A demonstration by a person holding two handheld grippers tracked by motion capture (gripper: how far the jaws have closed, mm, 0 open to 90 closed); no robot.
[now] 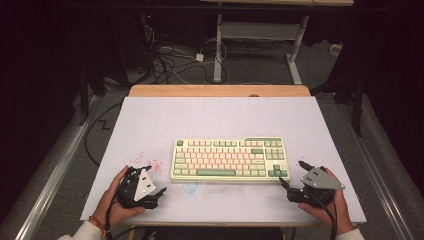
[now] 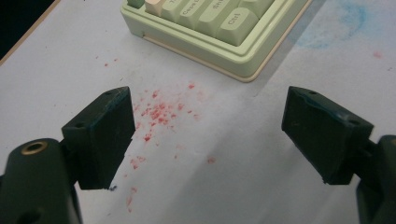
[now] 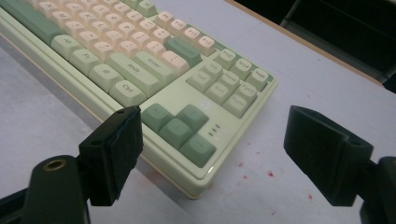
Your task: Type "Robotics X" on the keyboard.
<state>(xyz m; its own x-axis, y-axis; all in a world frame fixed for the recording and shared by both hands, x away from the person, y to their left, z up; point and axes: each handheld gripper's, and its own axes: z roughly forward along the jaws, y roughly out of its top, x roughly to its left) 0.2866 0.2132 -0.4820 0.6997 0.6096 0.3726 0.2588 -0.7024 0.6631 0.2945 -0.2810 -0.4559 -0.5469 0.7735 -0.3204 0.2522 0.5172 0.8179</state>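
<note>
1. High view: one cream-and-green keyboard lies at the middle of the white counter. Two tongs are held at the near edge: the left tongs just off the keyboard's left end, the right tongs just off its right end. Neither grips anything. Red specks dot the counter near the left tongs.
2. Left gripper view: the left tongs stand wide open over the red specks, empty. The keyboard's corner lies ahead; one keycap reads "Ctrl".
3. Right gripper view: the right tongs stand wide open and empty, at the keyboard's corner with four green arrow keys. Keycaps read "Ctrl", "Shift", "Enter".
</note>
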